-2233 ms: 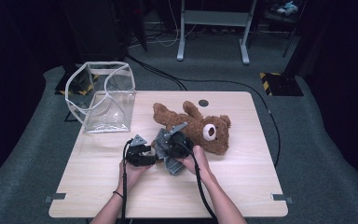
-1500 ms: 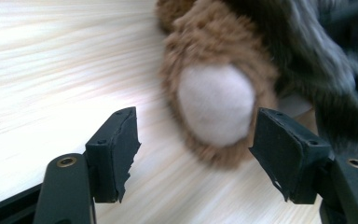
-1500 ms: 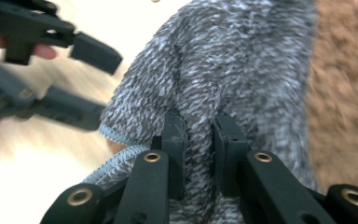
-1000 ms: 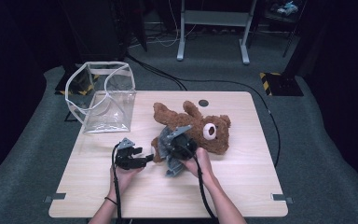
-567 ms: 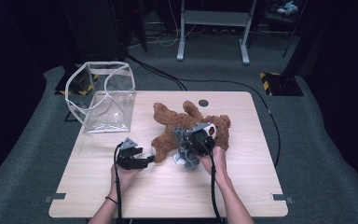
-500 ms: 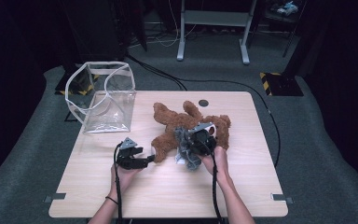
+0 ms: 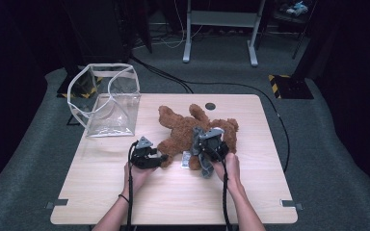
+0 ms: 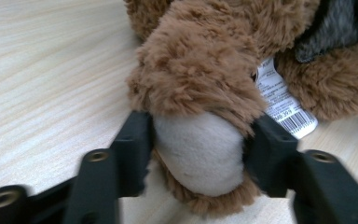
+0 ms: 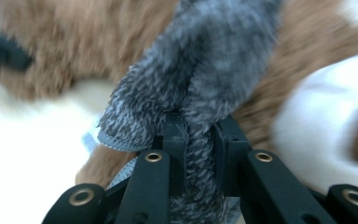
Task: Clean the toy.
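Note:
A brown teddy bear (image 7: 180,129) lies on the wooden table (image 7: 125,192). In the left gripper view my left gripper (image 8: 198,140) has one black jaw on each side of the bear's cream-soled foot (image 8: 200,154). Its jaws have just been closing, and both pads now touch the foot. In the high view this left gripper (image 7: 162,159) sits at the bear's lower left. My right gripper (image 9: 199,135) is shut on a grey fuzzy cloth (image 9: 214,60) that drapes across the bear's body. In the high view the right gripper (image 7: 201,147) is over the bear's middle.
A clear plastic bag with white trim (image 7: 108,101) stands open at the table's back left. A white barcode tag (image 8: 284,102) hangs from the bear. A small dark disc (image 7: 210,106) is set in the table behind the bear. Cables trail from both grippers.
The right gripper carried the grey cloth to the right, over the bear. The left gripper moved right to the bear's foot and narrowed its jaws around it.

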### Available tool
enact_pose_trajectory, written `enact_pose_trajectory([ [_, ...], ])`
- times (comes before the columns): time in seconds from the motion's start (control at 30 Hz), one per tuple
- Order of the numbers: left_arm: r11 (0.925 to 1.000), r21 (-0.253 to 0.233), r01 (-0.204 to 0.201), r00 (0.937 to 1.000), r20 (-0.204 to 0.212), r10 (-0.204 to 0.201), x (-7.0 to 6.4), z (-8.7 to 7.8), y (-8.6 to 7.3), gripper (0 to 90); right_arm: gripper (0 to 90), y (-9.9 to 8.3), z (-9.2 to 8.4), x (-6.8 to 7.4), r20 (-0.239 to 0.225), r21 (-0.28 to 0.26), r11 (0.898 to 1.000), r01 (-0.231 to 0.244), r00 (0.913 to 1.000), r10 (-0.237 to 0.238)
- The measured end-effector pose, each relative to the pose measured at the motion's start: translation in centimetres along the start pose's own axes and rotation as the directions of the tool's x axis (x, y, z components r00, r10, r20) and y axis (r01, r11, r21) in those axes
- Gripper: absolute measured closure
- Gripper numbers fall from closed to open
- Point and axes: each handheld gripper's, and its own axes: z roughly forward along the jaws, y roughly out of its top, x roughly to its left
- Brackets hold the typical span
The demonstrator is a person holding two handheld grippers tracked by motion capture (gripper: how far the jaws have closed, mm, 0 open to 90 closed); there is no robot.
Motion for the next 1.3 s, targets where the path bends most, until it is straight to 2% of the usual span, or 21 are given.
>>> enact_pose_trajectory([
  [0.07,1.0,-0.003,0.006,0.9999,0.012,-0.006,0.1,0.1,-0.1,55.2,77.9,-0.5,0.6,0.4,-0.008,0.019,1.0,0.018,0.9998,-0.018],
  [0.17,0.9997,-0.009,0.021,0.9995,0.021,-0.021,0.2,0.1,-0.3,58.4,77.9,-0.7,0.2,0.6,-0.059,0.048,0.998,0.047,0.9972,-0.045],
  [0.2,0.9996,-0.011,0.025,0.9994,0.023,-0.025,0.2,0.1,-0.3,58.8,77.9,-0.6,-0.1,0.5,-0.066,0.036,0.997,0.068,0.9956,-0.066],
  [0.23,0.9995,-0.016,0.027,0.9994,0.022,-0.027,0.2,0.1,-0.4,59.0,77.9,-0.4,-0.7,0.6,-0.071,0.038,0.998,0.057,0.996,-0.054],
  [0.27,0.9995,-0.018,0.026,0.9994,0.022,-0.025,0.2,0.1,-0.4,59.1,77.8,-0.2,-1.2,0.5,-0.061,-0.012,0.997,0.071,0.9956,-0.071],
  [0.33,0.9991,-0.026,0.033,0.9993,0.022,-0.032,0.2,0.2,-0.5,59.3,77.8,0.1,-1.7,0.8,-0.059,-0.045,0.998,0.042,0.9973,-0.044],
  [0.37,0.999,-0.028,0.034,0.9992,0.021,-0.034,0.2,0.2,-0.5,59.3,77.8,0.3,-1.5,1.0,-0.055,-0.052,0.996,0.069,0.9959,-0.072],
  [0.43,0.9989,-0.032,0.033,0.9993,0.018,-0.033,0.2,0.2,-0.6,59.3,77.9,0.2,-0.6,1.7,-0.072,-0.02,0.997,0.078,0.9942,-0.079],
  [0.53,0.9989,-0.034,0.03,0.9994,0.014,-0.03,0.2,0.1,-0.8,59.6,78.0,-0.4,0.5,3.1,-0.12,0.013,0.993,0.117,0.9862,-0.114],
  [0.67,0.9987,-0.038,0.035,0.9993,0.014,-0.035,0.2,0.1,-0.8,59.7,78.1,-0.9,0.2,4.1,-0.201,0.057,0.985,0.161,0.9687,-0.146],
  [0.7,0.9986,-0.039,0.035,0.9993,0.013,-0.034,0.2,0.1,-0.8,59.7,78.0,-1.1,-0.1,4.1,-0.206,0.058,0.985,0.163,0.9673,-0.148],
  [0.73,0.9987,-0.036,0.035,0.9993,0.013,-0.034,0.2,0.1,-0.8,59.7,78.1,-1.2,-0.5,3.9,-0.191,0.054,0.986,0.158,0.9708,-0.145],
  [0.8,0.9984,-0.044,0.035,0.9994,0.008,-0.035,0.2,0.2,-0.8,59.7,77.9,-1.3,-1.5,2.8,-0.159,0.011,0.995,0.099,0.9826,-0.096],
  [0.87,0.9985,-0.045,0.031,0.9995,0.006,-0.031,0.2,0.2,-0.9,59.7,77.8,-1.2,-2.5,1.3,-0.05,-0.031,0.997,0.067,0.9964,-0.068],
  [0.93,0.9985,-0.047,0.029,0.9996,0.003,-0.029,0.1,0.2,-0.9,59.7,77.6,-1.0,-2.9,0.4,0.001,-0.057,0.998,0.01,0.9999,-0.01],
  [0.97,0.9984,-0.05,0.027,0.9996,0.0,-0.027,0.1,0.2,-0.9,59.8,77.6,-0.8,-2.7,0.0,0.026,-0.066,0.998,0.007,0.9996,-0.005],
  [1.07,0.9984,-0.05,0.028,0.9996,-0.001,-0.028,0.1,0.2,-0.9,59.9,77.5,-0.9,-0.9,0.3,0.04,-0.001,1.0,0.029,0.9988,-0.029],
  [1.17,0.9984,-0.049,0.028,0.9996,0.0,-0.028,0.1,0.2,-0.9,60.0,77.6,-1.5,0.6,0.9,0.059,0.076,0.995,0.06,0.9962,-0.065],
  [1.2,0.9983,-0.049,0.029,0.9996,0.0,-0.029,0.1,0.2,-0.9,60.0,77.6,-1.7,0.8,0.7,0.066,0.074,0.996,0.058,0.9958,-0.063],
  [1.23,0.9983,-0.05,0.031,0.9995,0.001,-0.031,0.1,0.2,-0.9,60.0,77.5,-1.8,0.7,0.4,0.059,0.08,0.997,0.02,0.998,-0.025],
  [1.3,0.9982,-0.051,0.032,0.9995,0.002,-0.032,0.2,0.2,-0.9,60.2,77.5,-2.2,0.1,-0.4,0.076,0.086,0.996,0.001,0.9971,-0.007],
])
